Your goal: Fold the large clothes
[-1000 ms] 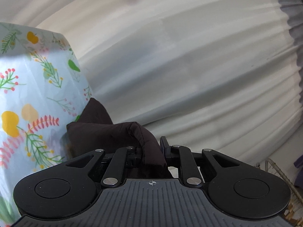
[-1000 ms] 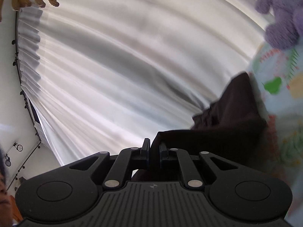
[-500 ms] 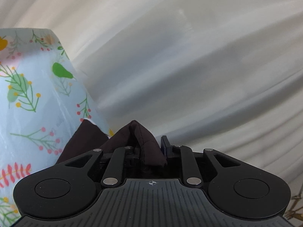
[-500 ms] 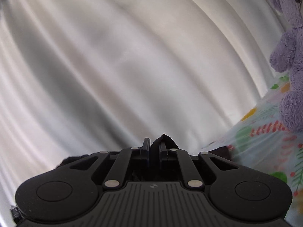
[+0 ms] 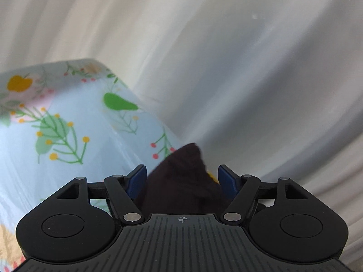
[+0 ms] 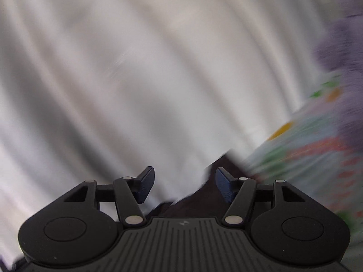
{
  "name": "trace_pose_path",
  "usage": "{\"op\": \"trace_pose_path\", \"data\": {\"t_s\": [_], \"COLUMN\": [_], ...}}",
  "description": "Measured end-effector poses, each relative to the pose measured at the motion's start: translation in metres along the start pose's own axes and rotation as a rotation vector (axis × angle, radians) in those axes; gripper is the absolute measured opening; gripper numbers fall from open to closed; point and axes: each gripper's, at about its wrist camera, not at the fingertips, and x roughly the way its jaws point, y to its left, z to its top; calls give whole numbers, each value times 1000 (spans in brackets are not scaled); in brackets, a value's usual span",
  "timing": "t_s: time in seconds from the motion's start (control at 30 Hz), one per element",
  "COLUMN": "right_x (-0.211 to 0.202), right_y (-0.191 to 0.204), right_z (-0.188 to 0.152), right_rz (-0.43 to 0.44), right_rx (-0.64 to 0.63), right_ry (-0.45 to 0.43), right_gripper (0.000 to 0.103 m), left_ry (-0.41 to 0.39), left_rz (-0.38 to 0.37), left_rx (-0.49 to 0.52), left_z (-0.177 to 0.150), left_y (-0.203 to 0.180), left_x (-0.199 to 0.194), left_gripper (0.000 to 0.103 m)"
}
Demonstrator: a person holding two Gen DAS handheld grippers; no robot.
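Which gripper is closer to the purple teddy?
Right. The purple plush toy sits on the floral cloth ahead of the right gripper. The left gripper's view doesn't show it.

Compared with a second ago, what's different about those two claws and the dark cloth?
Both grippers, left and right, have just been opening, letting go of the dark garment, which now lies loose between the pads near the edge of the floral cloth. The white curtain stays behind.

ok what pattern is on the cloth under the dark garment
Pale blue cloth printed with green leaves, red berries and yellow fruit, clearest in the left wrist view.
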Motion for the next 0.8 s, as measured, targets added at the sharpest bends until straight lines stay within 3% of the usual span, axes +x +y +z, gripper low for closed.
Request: {"op": "trace_pose_path", "data": {"t_s": [0.1,0.17,0.27,0.33,0.43,0.5,0.6,0.73,0.8], "right_x": [55,94,143,160,165,167,173,170,169], "right_y": [60,86,90,74,38,14,-20,-52,-66], "right_z": [-47,-80,-109,-111,-100,-87,-66,-42,-35], "right_rz": [138,177,96,43,41,13,-42,-79,-77], "right_rx": [-38,-39,-116,-175,-199,-180,-171,-169,-123], "right_ry": [139,232,262,253,216,204,198,176,157], "right_gripper": [45,41,30,0,0,0,0,0,0], "left_ry": [-23,-34,-47,-69,-85,-18,40,61,86], "left_rz": [-122,-216,-202,-141,-32,9,-1,-51,-112], "left_rx": [122,200,335,372,480,474,447,510,447], "left_z": [-28,-52,-85,-101,-116,-115,-106,-90,-80], "left_y": [-55,-92,-132,-139,-136,-122,-95,-67,-50], "left_x": [-2,4,28,47,79,101,122,129,130], "left_gripper": [80,86,87,87,87,86,83,72,70]}}
